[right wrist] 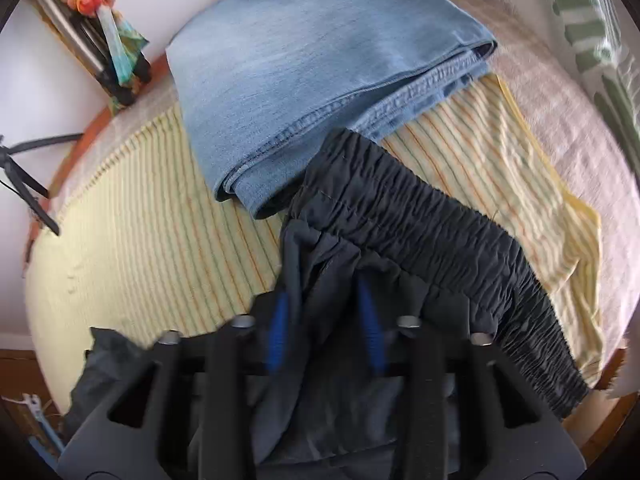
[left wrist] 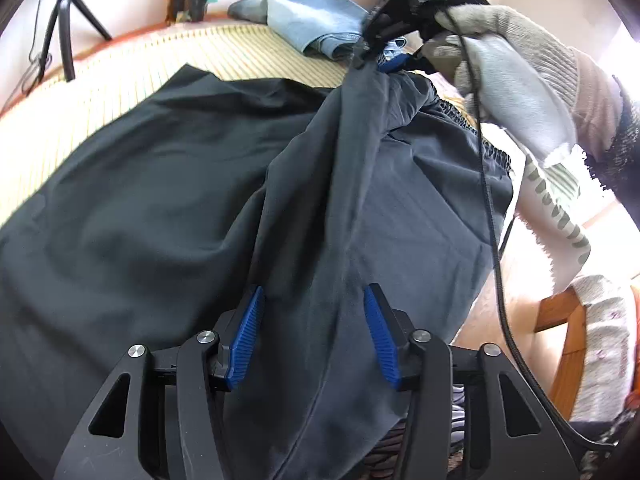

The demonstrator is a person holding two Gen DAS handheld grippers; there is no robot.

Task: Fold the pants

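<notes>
Blue-padded jaws of the left gripper (left wrist: 314,334) stand spread, dark pants (left wrist: 168,200) draped between them and over a striped mat (left wrist: 132,68). At 1 o'clock the right gripper (left wrist: 384,62) pinches the fabric; a gloved hand (left wrist: 512,76) holds it.

From the right wrist, the right gripper's tips are buried in cloth; the elastic waistband (right wrist: 440,240) runs toward 4 o'clock, with folded jeans (right wrist: 312,68) at 12.

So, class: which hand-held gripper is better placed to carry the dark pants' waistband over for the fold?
Probably the right hand-held gripper: it already pinches the dark pants beside the waistband. The left hand-held gripper stands open around loose fabric.
</notes>
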